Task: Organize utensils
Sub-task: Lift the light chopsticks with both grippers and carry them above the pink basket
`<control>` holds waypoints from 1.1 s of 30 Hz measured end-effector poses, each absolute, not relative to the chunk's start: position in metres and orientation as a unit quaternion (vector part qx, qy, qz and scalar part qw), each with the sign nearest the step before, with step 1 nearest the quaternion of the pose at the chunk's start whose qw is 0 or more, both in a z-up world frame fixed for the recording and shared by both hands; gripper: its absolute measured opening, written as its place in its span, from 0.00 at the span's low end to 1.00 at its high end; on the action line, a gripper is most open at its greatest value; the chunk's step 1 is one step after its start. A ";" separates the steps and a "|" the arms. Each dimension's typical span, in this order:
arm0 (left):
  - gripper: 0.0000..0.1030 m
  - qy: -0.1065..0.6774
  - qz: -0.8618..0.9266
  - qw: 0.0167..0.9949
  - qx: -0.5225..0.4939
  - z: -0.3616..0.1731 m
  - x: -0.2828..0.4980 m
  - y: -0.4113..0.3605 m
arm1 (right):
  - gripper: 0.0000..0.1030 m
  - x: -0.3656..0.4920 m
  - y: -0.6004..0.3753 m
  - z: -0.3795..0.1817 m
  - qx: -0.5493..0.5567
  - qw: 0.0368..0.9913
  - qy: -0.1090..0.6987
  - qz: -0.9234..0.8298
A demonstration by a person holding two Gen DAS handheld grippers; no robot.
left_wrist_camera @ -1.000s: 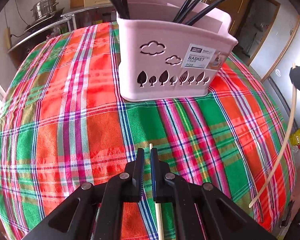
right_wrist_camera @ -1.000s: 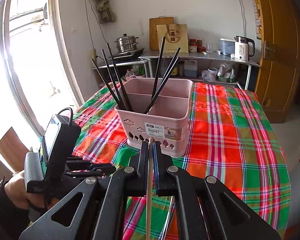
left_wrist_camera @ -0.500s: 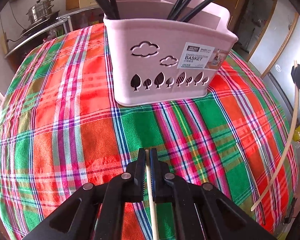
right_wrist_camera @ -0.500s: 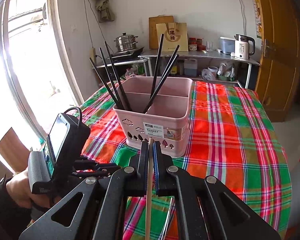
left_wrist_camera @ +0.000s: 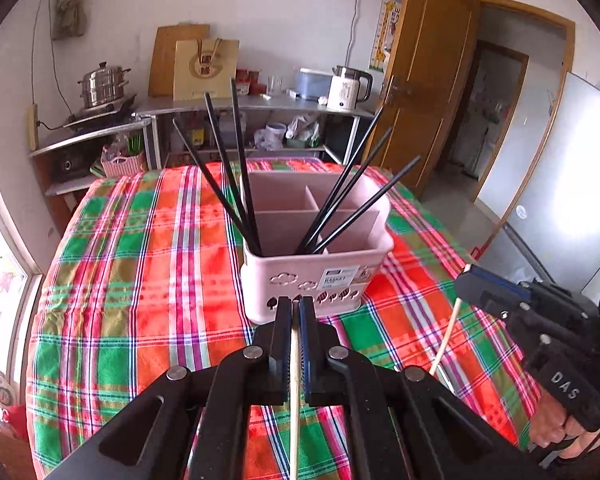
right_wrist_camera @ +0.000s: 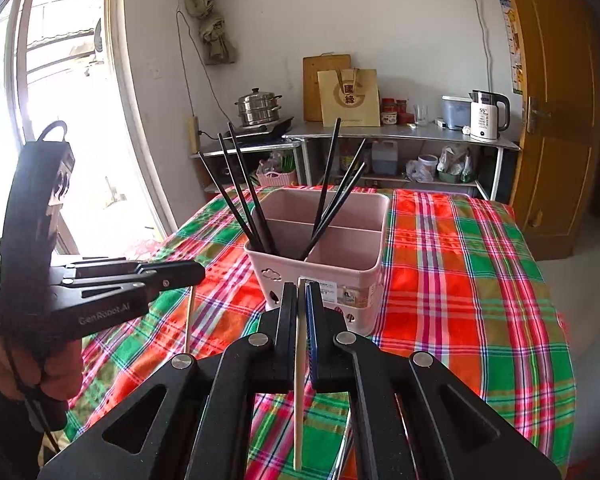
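I have a pale chopstick in each hand. My left gripper [left_wrist_camera: 295,312] has its jaws pressed tight on one light chopstick [left_wrist_camera: 296,380], which runs back along the jaws toward me; only its tip shows past the pads. My right gripper [right_wrist_camera: 301,300] is clamped the same way on a second light chopstick [right_wrist_camera: 299,380], its long axis also lying along the jaws and its lower end trailing under the wrist.

The pink basket [left_wrist_camera: 320,276] stands on the plaid surface [left_wrist_camera: 148,272] straight ahead of both grippers and below their tips, so each stick's tip points toward it. Black chopsticks [left_wrist_camera: 236,184] lean out of its near-left compartment, and more fan out to the right. The right-hand compartment [right_wrist_camera: 344,254] looks free of sticks at its near end. From the right wrist view the basket sits just past my right jaws, while the left gripper [right_wrist_camera: 168,276] hangs off to the left and beside the basket, so I judge the right hand the nearer one.

How far each stick extends behind the jaws is cut off, and the basket's floor is hidden by its walls. I cannot tell whether any utensils remain on the surface below me
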State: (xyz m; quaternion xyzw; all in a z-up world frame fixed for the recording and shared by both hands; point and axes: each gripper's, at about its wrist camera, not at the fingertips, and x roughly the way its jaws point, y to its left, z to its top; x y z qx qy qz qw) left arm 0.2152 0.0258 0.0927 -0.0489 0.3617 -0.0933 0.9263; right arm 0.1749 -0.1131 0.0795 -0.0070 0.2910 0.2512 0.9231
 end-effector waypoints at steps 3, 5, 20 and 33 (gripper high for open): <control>0.03 0.341 -0.098 0.934 -0.051 0.106 0.205 0.026 | 0.04 0.172 -0.113 0.082 -0.007 0.924 0.287 0.253; 0.03 0.334 -0.102 0.935 -0.053 0.109 0.198 0.025 | 0.04 0.170 -0.113 0.082 -0.007 0.924 0.286 0.253; 0.03 0.335 -0.104 0.936 -0.038 0.114 0.153 0.033 | 0.04 0.155 -0.114 0.087 -0.037 0.924 0.290 0.248; 0.03 0.345 -0.114 0.931 -0.021 0.118 0.133 0.043 | 0.04 0.140 -0.120 0.095 -0.060 0.918 0.293 0.261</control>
